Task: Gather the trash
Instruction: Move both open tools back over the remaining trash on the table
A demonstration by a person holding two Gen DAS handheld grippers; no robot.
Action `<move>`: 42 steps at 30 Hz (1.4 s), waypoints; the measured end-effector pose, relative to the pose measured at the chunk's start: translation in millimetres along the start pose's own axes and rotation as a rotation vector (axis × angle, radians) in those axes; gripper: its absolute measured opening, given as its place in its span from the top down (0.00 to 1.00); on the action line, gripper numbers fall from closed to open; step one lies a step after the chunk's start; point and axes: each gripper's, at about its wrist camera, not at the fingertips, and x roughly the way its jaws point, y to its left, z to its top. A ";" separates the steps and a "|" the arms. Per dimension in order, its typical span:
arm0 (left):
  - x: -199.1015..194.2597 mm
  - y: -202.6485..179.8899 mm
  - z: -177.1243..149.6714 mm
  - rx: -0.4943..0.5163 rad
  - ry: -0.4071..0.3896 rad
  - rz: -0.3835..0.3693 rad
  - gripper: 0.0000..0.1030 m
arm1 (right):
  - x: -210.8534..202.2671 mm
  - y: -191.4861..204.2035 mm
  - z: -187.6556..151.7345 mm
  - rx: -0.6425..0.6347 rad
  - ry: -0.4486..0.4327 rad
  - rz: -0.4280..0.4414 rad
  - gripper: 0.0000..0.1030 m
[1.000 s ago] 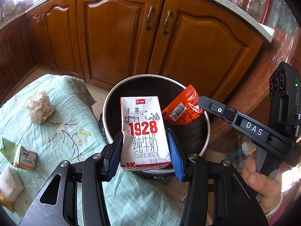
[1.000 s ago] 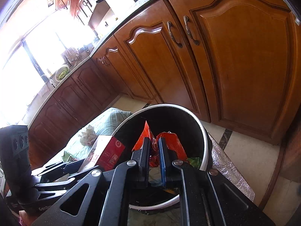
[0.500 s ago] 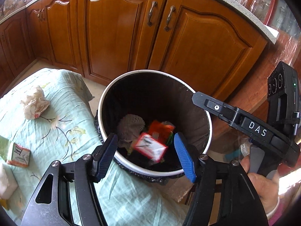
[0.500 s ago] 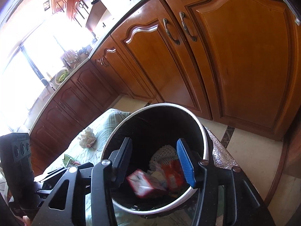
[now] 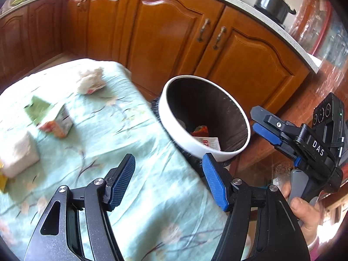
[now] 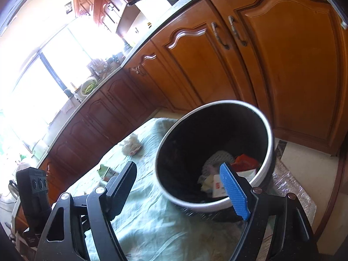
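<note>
A white-rimmed trash bin stands on the floor beside the table; the milk carton and orange wrapper lie inside it. My left gripper is open and empty above the tablecloth, left of the bin. My right gripper is open and empty at the bin's near rim; it also shows in the left wrist view. On the table lie a crumpled tissue, a small green carton and a white tissue pack.
The table wears a light green flowered cloth. Brown wooden cabinets stand close behind the bin. A black pot sits on the counter. Something yellow lies at the table's left edge.
Both grippers opened and dropped the milk carton and orange wrapper into the bin. The left gripper has since swung left over the table; the right has drawn back a little.
</note>
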 end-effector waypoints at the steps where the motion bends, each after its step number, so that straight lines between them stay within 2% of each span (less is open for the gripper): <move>1: -5.6 5.8 -4.4 -0.009 -0.007 0.011 0.37 | 0.3 4.9 -4.1 -0.004 0.006 0.007 0.21; 5: -28.2 30.9 -18.5 -0.055 -0.043 0.051 0.37 | 3.2 23.3 -19.4 -0.027 0.035 0.040 0.21; 13: -59.3 77.4 -46.1 -0.141 -0.058 0.102 0.37 | 24.0 66.9 -47.7 -0.116 0.122 0.092 0.21; 22: -90.6 121.3 -70.8 -0.234 -0.088 0.155 0.36 | 48.8 111.6 -62.6 -0.219 0.193 0.131 0.21; 31: -109.5 161.5 -79.4 -0.311 -0.113 0.209 0.37 | 80.4 148.1 -71.0 -0.317 0.261 0.160 0.21; 34: -109.9 171.7 -78.5 -0.325 -0.111 0.221 0.36 | 92.2 155.4 -71.1 -0.340 0.283 0.163 0.18; 42: -103.7 193.0 -67.1 -0.293 -0.079 0.257 0.36 | 115.4 168.1 -65.8 -0.400 0.309 0.157 0.14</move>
